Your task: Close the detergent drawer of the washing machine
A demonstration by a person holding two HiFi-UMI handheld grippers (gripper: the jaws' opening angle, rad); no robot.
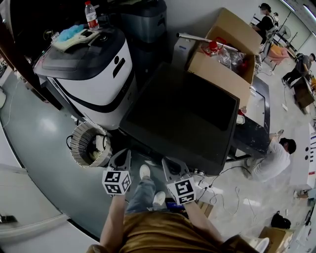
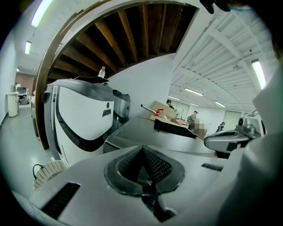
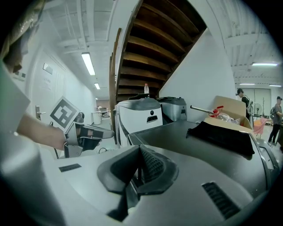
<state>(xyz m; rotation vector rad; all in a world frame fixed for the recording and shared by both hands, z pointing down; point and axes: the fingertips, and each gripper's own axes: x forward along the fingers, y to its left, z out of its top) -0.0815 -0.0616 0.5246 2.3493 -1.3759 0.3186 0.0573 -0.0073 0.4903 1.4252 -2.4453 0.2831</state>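
Now | left claw [image 1: 122,157] closed | right claw [image 1: 172,166] closed | one bottle [image 1: 91,15] | one box [image 1: 228,58]

Person: mustard-brown top [image 1: 168,232], blue jeans [image 1: 140,193], white shoes [image 1: 144,171]; forearms uncovered.

Left gripper [image 1: 122,154]: light grey moulded housing, narrowing toward the front. The cube [image 1: 116,182] at its rear bears black-and-white square markers.

Right gripper [image 1: 170,162]: same grey build, with a like marker cube.

Left gripper view: smooth grey shell with dark rectangular slots [image 2: 62,199] on either side. A dark rubbery collar surrounds the fingers [image 2: 157,165], and their pads are black with a fine mesh texture.

Right gripper view: identical shell, slots and collar, and the same meshed black pads.
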